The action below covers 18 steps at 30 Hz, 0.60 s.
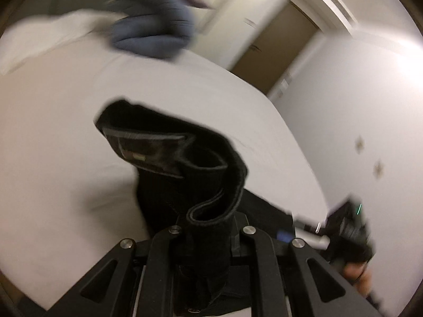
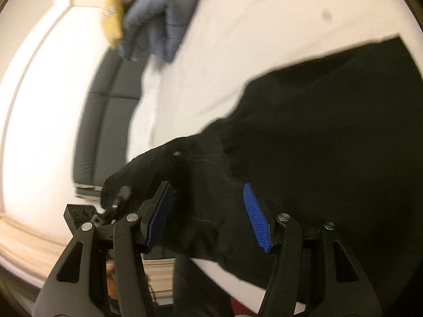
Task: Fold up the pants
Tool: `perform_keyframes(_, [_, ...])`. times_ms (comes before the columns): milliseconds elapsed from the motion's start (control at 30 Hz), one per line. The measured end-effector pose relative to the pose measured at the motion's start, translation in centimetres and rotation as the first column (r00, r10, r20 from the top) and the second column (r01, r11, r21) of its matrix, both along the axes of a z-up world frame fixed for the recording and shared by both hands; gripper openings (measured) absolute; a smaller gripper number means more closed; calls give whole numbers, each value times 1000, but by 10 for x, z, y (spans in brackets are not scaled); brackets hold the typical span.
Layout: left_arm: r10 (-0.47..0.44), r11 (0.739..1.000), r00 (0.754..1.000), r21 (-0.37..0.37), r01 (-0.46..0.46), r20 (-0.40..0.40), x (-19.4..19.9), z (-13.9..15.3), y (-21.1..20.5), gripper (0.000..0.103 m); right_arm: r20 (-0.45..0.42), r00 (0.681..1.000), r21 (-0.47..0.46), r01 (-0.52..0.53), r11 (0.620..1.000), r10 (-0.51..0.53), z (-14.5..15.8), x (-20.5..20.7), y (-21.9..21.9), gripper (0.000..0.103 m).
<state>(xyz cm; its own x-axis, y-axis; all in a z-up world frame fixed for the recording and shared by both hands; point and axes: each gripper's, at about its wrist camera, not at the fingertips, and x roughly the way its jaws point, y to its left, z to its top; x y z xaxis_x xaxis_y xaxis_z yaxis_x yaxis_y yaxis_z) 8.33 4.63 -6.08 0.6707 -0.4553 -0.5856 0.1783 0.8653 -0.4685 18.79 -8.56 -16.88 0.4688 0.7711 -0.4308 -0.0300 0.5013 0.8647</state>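
Observation:
Black pants [image 2: 317,132] lie on a white bed [image 2: 251,26]. My left gripper [image 1: 206,224] is shut on the waistband of the pants [image 1: 171,153] and lifts it off the bed, so the open waist with its grey label faces the camera. My right gripper [image 2: 208,216] is open, its blue pads [image 2: 256,216] on either side of the pants' upper part near a pocket, just above the cloth. The right gripper also shows in the left wrist view [image 1: 349,229] at the lower right. The left gripper shows in the right wrist view [image 2: 116,203] at the lower left, holding the cloth.
A folded blue-grey padded jacket [image 2: 158,21] and a yellow item [image 2: 112,15] lie at the far end of the bed. A dark grey headboard [image 2: 105,121] lines one side. A brown door [image 1: 277,47] and white walls stand beyond the bed.

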Motion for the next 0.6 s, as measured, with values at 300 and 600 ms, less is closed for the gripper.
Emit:
perform_keyframes(300, [-285, 911, 955, 285, 297, -84, -28, -58, -174, 13, 25, 1000, 17, 11, 1000, -12, 12, 0, -76, 72])
perform_keyframes(600, [-317, 834, 944, 446, 325, -95, -48, -77, -214, 13, -6, 1000, -115, 15, 993, -16, -19, -5, -85, 72])
